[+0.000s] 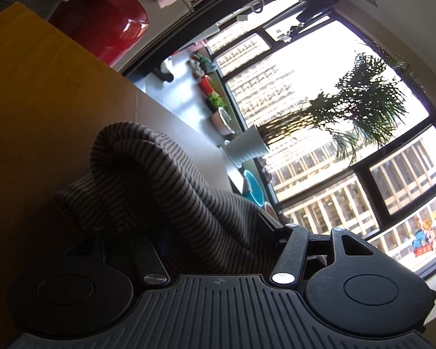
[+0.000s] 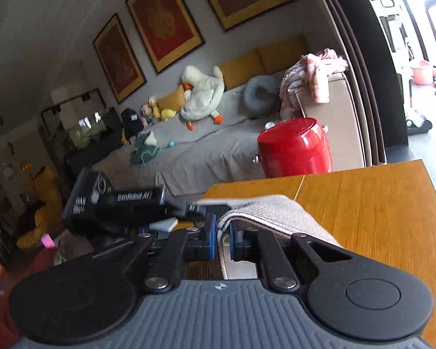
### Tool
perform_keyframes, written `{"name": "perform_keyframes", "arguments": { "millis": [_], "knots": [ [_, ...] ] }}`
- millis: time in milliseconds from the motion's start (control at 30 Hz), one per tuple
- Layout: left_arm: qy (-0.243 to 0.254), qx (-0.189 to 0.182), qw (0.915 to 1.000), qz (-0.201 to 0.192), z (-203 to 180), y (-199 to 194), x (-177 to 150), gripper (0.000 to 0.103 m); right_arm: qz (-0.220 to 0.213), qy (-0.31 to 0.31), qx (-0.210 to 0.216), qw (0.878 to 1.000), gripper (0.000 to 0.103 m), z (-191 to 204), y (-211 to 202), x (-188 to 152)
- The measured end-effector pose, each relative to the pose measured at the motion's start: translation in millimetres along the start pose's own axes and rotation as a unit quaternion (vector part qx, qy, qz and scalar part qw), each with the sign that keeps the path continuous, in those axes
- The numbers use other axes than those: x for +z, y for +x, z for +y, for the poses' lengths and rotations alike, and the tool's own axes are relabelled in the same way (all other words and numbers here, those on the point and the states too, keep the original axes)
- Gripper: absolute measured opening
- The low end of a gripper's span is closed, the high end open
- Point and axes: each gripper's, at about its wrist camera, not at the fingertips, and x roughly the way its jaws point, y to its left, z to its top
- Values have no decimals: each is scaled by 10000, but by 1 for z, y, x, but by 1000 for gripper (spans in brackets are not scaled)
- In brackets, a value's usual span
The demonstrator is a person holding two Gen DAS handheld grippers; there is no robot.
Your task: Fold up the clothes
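Striped garment pinched on the wooden bench – two wrist views

Left view alone shows the bench (image 1: 37,110) carrying the bunched striped garment (image 1: 148,174), draped over the left hand-held gripper (image 1: 218,241), grip unclear; right view shows the right hand-held gripper (image 2: 222,232) tilted slightly down – clenched on the hem, red bin (image 2: 295,148) at 12 o'clock.

Soft striped knit cloth (image 2: 273,212) on smooth matt wooden table (image 2: 378,218); glossy red plastic bin (image 2: 296,148).
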Motion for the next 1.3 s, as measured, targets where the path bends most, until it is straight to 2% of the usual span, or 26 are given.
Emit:
{"name": "perform_keyframes", "arguments": {
  "millis": [33, 100, 133, 267, 367, 433, 500, 600, 667, 733, 833, 867, 967, 1033, 1167, 1233, 1267, 1300],
  "knots": [
    [-7, 42, 10000, -38, 3, -1, -1, 60, 226, -163, -68, 9996, 9, 5, 6, -12],
    [-81, 102, 9999, -105, 11, -5, -3, 50, 690, -459, -203, 9964, 9, 15, 17, -36],
    [-140, 121, 9997, -137, 15, -8, -5, 49, 884, -595, -330, 9938, 9, 17, 23, -47],
    [-243, 210, 9990, -311, 28, -26, -6, 49, 1178, -681, -536, 9892, 10, 13, 21, -74],
    [-181, 482, 9977, -449, 34, -41, -6, 60, 1056, -682, -559, 9905, 13, 10, 1, -69],
    [-176, 563, 9970, -502, 37, -51, -8, 61, 876, -699, -592, 9919, 16, 6, -15, -60],
    [-173, 579, 9966, -560, 36, -59, -11, 64, 600, -643, -711, 9936, 29, -3, -28, -45],
    [-12, 691, 9956, -637, 24, -64, -14, 65, 246, -480, -858, 9949, 30, -15, -36, -24],
    [-16, 513, 9966, -640, 16, -67, -15, 65, 92, -425, -859, 9954, 32, -18, -36, -16],
    [-46, 267, 9976, -635, 12, -72, -15, 65, 79, -691, -951, 9930, 38, -16, -31, -11],
    [-81, 20, 9982, -597, 6, -76, -15, 66, 69, -1066, -1122, 9879, 49, -17, -23, -4],
    [-96, -5, 9981, -606, 6, -77, -16, 66, 22, -1017, -1203, 9875, 55, -25, -20, 2],
    [-127, -45, 9977, -659, 3, -81, -18, 68, -80, -176, -1326, 9910, 55, -58, -12, 18],
    [-167, -78, 9975, -687, 3, -85, -19, 68, -216, 120, -1177, 9927, 55, -65, -12, 20],
    [-329, -174, 9964, -756, 8, -95, -15, 69, -293, 24, -747, 9968, 54, -46, -14, 11],
    [-386, -182, 9960, -786, 10, -98, -12, 69, -262, -192, -715, 9969, 41, -32, -14, 5],
    [-416, -200, 9959, -782, 11, -99, -11, 69, -255, -558, -774, 9951, 34, -20, -15, 0],
    [-471, -259, 9956, -767, 12, -100, -11, 69, -250, -984, -849, 9912, 34, -6, -15, -5]
  ]
}}
